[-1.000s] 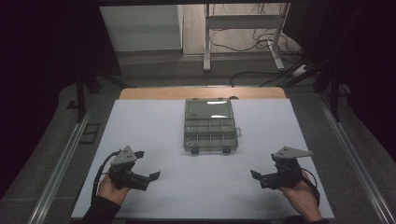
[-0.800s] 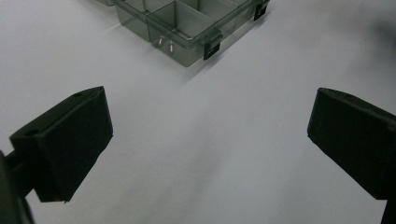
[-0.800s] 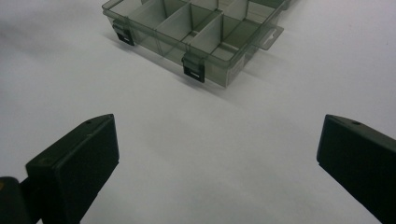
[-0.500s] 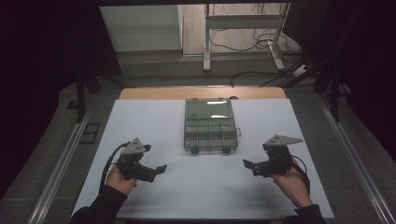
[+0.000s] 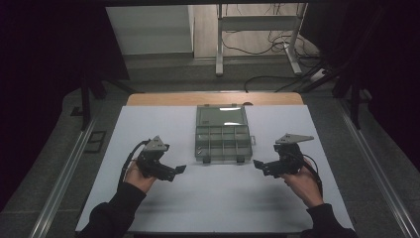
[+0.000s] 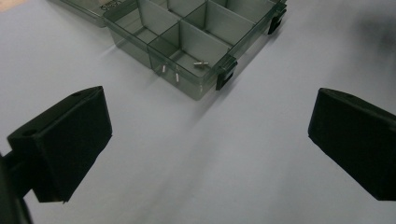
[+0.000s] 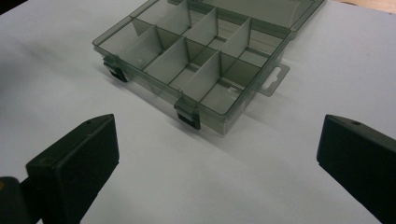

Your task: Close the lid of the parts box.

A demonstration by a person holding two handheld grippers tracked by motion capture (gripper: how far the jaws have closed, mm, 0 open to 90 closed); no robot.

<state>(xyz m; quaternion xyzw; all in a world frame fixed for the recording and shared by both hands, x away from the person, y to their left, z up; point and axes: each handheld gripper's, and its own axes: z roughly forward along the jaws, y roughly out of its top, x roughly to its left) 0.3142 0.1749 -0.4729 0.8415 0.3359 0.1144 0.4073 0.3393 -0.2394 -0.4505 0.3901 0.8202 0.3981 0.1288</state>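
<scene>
High view: compartment box [image 5: 222,134] mid-table, lid open toward far edge, on white table [image 5: 148,213]. Left gripper [image 5: 174,171] and right gripper [image 5: 262,166] near its front corners, both spread wide, empty. Small screws [image 6: 176,71] in box's near-left compartment. Nothing between.

A white table [image 5: 148,134] with a wooden far edge sits in a dim room. Beyond it, a grey floor [image 5: 168,69] holds loose cables [image 5: 257,47] and a metal stand [image 5: 257,22].

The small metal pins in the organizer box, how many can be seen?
3, all in the corner compartment of the organizer box nearest the left tool: two pins by the front wall, one near the latch. Others may be hidden behind the dividers.
</scene>
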